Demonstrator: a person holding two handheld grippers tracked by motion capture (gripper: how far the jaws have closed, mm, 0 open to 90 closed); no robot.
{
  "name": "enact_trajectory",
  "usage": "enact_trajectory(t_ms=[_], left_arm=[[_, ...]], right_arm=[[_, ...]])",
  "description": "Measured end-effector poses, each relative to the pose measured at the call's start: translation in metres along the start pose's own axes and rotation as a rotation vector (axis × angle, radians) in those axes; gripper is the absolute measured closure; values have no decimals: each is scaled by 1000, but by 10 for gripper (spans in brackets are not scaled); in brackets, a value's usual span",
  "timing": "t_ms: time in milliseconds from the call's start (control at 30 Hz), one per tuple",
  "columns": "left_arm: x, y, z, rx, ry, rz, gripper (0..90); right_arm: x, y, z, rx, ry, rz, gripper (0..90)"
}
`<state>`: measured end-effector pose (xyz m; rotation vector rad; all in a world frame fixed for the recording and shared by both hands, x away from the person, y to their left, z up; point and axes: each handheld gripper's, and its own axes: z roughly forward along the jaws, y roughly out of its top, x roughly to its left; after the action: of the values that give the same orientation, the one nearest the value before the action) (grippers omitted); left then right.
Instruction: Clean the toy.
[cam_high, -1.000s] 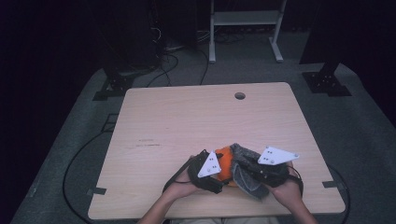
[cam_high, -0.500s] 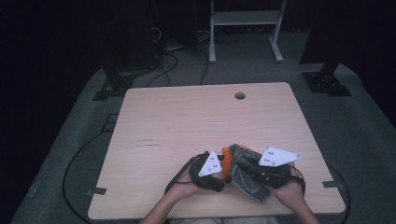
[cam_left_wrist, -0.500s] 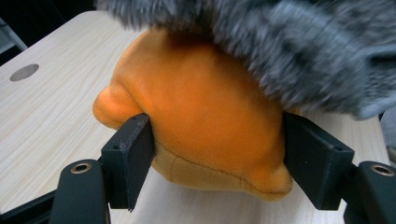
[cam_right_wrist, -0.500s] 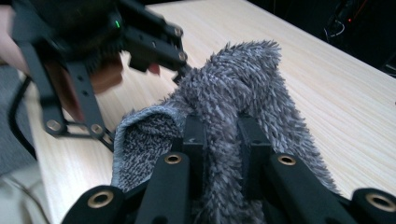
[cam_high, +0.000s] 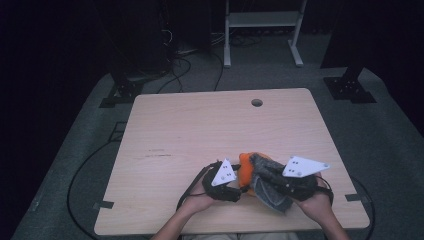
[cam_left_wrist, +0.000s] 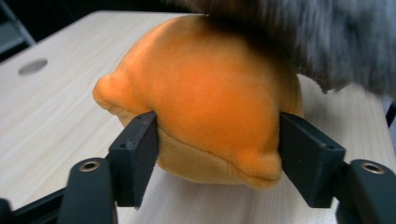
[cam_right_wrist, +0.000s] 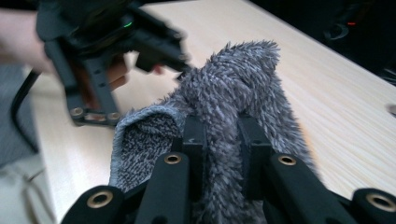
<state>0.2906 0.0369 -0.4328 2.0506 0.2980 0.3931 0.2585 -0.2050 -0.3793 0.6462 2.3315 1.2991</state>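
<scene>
Orange plush toy (cam_left_wrist: 205, 107) still squeezed by left gripper (cam_left_wrist: 217, 156), right gripper (cam_right_wrist: 223, 154) keeps pinching fuzzy grey cloth (cam_right_wrist: 233, 93), hands barely shifted, toy's far side hidden.

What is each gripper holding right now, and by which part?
Left gripper clamps the orange plush toy across its sides. Right gripper pinches a fold of the grey fuzzy cloth.

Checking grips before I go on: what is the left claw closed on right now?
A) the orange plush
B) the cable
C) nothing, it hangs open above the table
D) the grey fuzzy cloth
A: in the left gripper view the left claw has its two black jaws pressed against either side of the orange plush, which rests on the table.
</scene>
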Motion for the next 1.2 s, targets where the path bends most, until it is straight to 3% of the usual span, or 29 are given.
enact_trajectory(t_ms=[33,67,133,233,333,400,467,500,533,600,667,700,733,833,900,967,1033,1067,1133,1200], left_arm=[[-1,0,0,1,-14,5,324],[-1,0,0,-2,-17,-2,325],[-1,0,0,-7,-20,1,328],[-4,1,2,-8,-28,24,328],[-9,2,4,22,-30,84,328],[-10,0,4,34,-22,82,328],[-11,-1,5,62,-18,107,332],[-12,-2,5,59,-19,104,332],[-12,-2,5,54,-19,96,325],[-10,0,3,34,-32,59,261],[-4,2,-1,-38,-69,-48,205],[-2,3,-3,-63,-60,-88,201],[-1,3,-3,-67,-36,-97,196],[-2,-2,4,-9,7,-74,192],[-3,-6,5,16,13,-58,195],[-1,-9,5,43,5,-86,197],[0,-10,5,55,8,-81,197],[0,-10,4,59,6,-78,198],[1,-8,1,51,8,-64,199],[0,-3,-3,10,9,-44,191]], right_arm=[[3,2,4,24,7,-31,753],[2,0,8,52,-14,-30,753],[-5,-4,7,50,-36,2,755],[-5,-2,2,57,-85,2,756],[4,3,4,53,-9,-27,754],[7,5,10,80,-17,-54,754],[0,5,8,70,-53,-21,753],[-8,4,6,75,-104,5,751],[-15,0,6,83,-120,37,750],[-22,-8,6,64,-97,92,751],[-23,-14,7,62,-90,104,752],[-22,-15,6,54,-80,108,752],[-21,-15,6,52,-72,106,752],[-12,-14,9,43,-31,76,752],[-6,-14,14,51,-17,45,750],[-8,-17,16,50,-9,59,749],[-13,-20,15,48,-30,85,748],[-17,-24,13,61,-78,98,748],[-23,-29,11,63,-79,139,748],[-23,-31,10,56,-72,154,750]])
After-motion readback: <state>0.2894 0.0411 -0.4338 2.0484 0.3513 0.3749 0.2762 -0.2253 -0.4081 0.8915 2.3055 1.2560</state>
